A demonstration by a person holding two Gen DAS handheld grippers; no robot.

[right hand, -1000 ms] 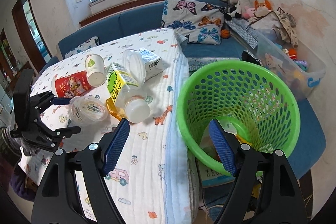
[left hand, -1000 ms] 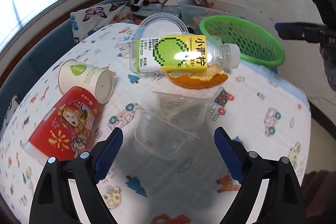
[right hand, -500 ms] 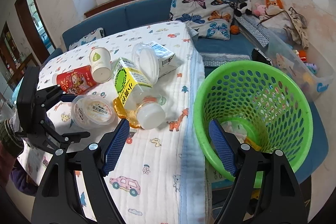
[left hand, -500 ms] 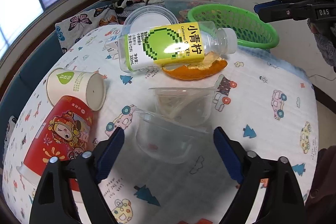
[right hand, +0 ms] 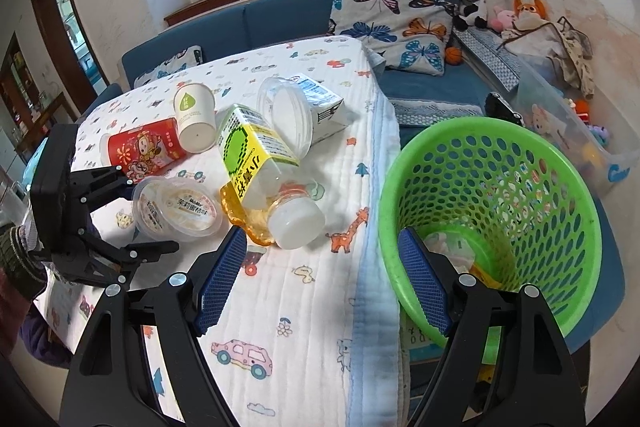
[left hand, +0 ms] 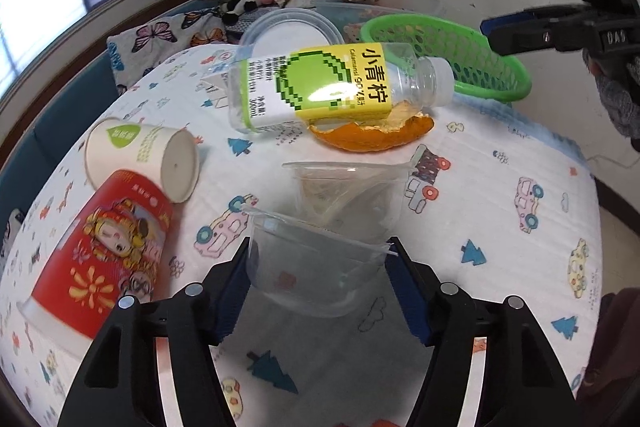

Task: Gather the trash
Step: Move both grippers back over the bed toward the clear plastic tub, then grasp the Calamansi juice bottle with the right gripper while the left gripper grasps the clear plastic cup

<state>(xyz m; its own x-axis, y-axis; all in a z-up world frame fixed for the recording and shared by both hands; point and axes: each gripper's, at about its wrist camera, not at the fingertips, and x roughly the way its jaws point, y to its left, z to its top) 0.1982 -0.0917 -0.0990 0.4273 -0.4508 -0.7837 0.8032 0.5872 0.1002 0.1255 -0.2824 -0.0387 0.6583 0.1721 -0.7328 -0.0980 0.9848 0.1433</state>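
Observation:
Trash lies on a table with a cartoon-print cloth [left hand: 500,227]. My left gripper [left hand: 318,267] has its jaws around a clear plastic cup [left hand: 316,267], the pads touching its rim on both sides; the cup also shows in the right wrist view [right hand: 176,209]. Beyond it lie a second clear cup [left hand: 348,191], orange peel [left hand: 372,133], a yellow-green labelled bottle [left hand: 332,87], a white paper cup [left hand: 144,155] and a red paper cup [left hand: 104,251]. My right gripper [right hand: 320,279] is open and empty, above the table edge beside the green basket [right hand: 492,211].
A clear round lid [right hand: 286,115] leans on a white carton [right hand: 320,107] behind the bottle. The basket stands off the table's right edge and holds some trash. A blue sofa [right hand: 280,23] with a butterfly pillow and stuffed toys lies behind.
My left gripper moved forward and its jaws narrowed onto the near clear cup. My right gripper drifted left, away from over the basket, still open.

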